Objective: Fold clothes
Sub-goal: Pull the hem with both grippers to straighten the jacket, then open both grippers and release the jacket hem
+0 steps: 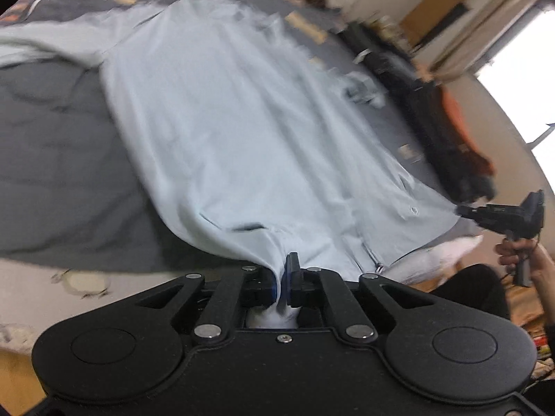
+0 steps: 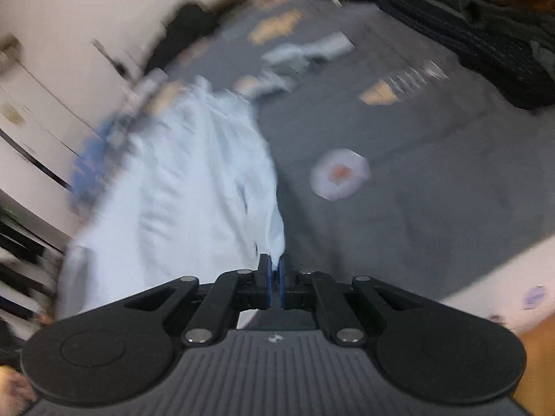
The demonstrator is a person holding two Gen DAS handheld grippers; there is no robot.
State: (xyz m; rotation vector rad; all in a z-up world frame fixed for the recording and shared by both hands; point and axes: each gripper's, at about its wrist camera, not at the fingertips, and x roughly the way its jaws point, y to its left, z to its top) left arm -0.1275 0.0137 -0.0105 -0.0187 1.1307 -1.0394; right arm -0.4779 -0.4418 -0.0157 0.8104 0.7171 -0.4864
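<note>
A pale blue button shirt (image 1: 236,128) lies stretched over a grey bedspread (image 1: 62,159), its near hem lifted off the bed. My left gripper (image 1: 282,277) is shut on one corner of that hem, with cloth bunched between the pads. At the right edge of the left wrist view, my right gripper (image 1: 463,211), held by a hand (image 1: 510,256), pinches the other hem corner. In the right wrist view the right gripper (image 2: 274,274) is shut on the shirt (image 2: 187,187), which hangs away to the left.
The bedspread (image 2: 399,173) carries tan and white printed patches and a round white patch (image 2: 340,173). Small pale garments (image 2: 305,52) lie at its far end. Dark bags and orange cloth (image 1: 447,131) line the bed's right side. A white cupboard (image 2: 41,111) stands on the left.
</note>
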